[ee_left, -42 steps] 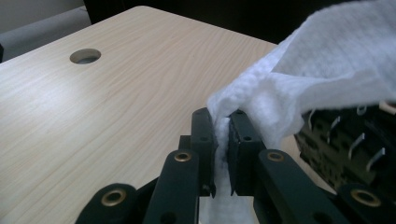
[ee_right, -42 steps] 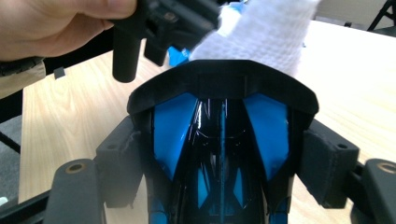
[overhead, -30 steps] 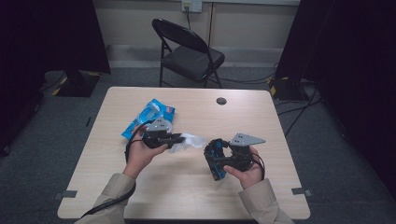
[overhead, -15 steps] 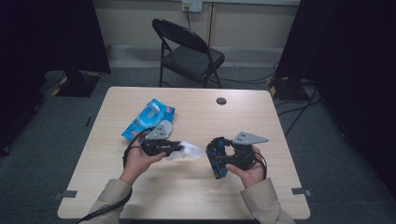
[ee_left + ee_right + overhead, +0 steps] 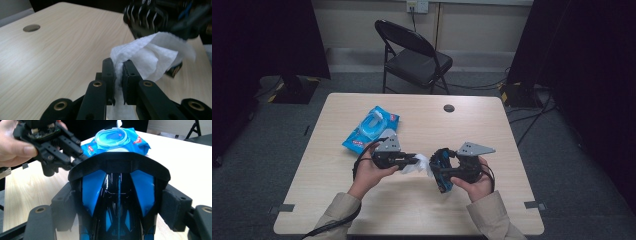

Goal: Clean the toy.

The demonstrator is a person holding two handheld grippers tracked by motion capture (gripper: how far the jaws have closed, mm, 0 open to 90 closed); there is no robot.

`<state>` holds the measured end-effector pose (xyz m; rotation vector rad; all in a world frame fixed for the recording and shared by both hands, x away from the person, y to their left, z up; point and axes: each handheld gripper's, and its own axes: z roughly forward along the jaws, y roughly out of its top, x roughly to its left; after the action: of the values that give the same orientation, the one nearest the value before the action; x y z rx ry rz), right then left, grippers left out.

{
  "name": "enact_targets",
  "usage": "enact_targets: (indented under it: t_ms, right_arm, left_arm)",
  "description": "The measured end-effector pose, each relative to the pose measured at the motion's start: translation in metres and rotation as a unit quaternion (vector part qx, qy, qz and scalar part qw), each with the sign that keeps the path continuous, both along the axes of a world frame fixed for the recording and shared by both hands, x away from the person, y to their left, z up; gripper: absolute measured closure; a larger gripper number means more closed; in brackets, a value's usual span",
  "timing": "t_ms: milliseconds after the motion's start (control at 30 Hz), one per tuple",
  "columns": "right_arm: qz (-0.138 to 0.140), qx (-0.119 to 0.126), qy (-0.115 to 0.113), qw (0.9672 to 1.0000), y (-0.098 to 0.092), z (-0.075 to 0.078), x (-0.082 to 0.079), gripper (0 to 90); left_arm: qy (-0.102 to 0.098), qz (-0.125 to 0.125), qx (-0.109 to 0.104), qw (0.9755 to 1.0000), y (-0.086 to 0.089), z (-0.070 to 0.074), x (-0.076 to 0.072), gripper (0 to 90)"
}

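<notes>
White wipe, blue-and-black toy, pale wood table

At centre frame the wipe (image 5: pixel 418 164) is plain white with a fine dimpled texture; the toy (image 5: pixel 117 195) is glossy black with bright blue panels. The wipes pack (image 5: pixel 371 128) at upper left is blue with a clear pale-blue lid. The table (image 5: pixel 492 130) is light beige woodgrain, and both grippers are black.

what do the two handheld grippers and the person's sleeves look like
Both grippers, left gripper and right gripper, are black, each topped by a grey three-cornered plate. The jaws are flat black bars with brass-coloured pivot rivets. A black cable trails along the left forearm. The person wears beige long sleeves.
</notes>
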<state>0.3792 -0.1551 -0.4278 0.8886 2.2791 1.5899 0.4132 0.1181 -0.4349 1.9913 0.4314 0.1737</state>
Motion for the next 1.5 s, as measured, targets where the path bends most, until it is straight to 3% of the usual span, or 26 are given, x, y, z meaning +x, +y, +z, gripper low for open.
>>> enact_targets:
  t_ms: [100, 333, 900, 1300, 1500]
  right_arm:
    - [0.006, -0.003, 0.001, 1.0000, 0.004, -0.002, -0.001, 25.7]
    - [0.013, -0.004, 0.005, 0.9999, 0.008, -0.004, -0.002, 25.7]
    - [0.010, 0.012, 0.005, 0.9999, 0.008, -0.003, -0.002, 25.7]
    - [-0.001, 0.027, 0.003, 0.9996, 0.002, 0.000, 0.000, 25.6]
    - [-0.004, 0.031, 0.002, 0.9995, 0.001, 0.001, 0.000, 25.7]
  left_arm:
    - [-0.004, -0.004, -0.004, 1.0000, -0.007, 0.004, 0.001, 82.2]
    - [0.009, -0.007, -0.027, 0.9996, -0.022, 0.003, 0.003, 82.1]
    - [0.027, -0.033, 0.005, 0.9991, -0.039, -0.018, -0.005, 82.2]
    - [0.058, -0.050, 0.001, 0.9971, -0.047, -0.039, -0.014, 81.8]
    - [0.070, -0.063, 0.016, 0.9955, -0.048, -0.052, -0.020, 80.3]
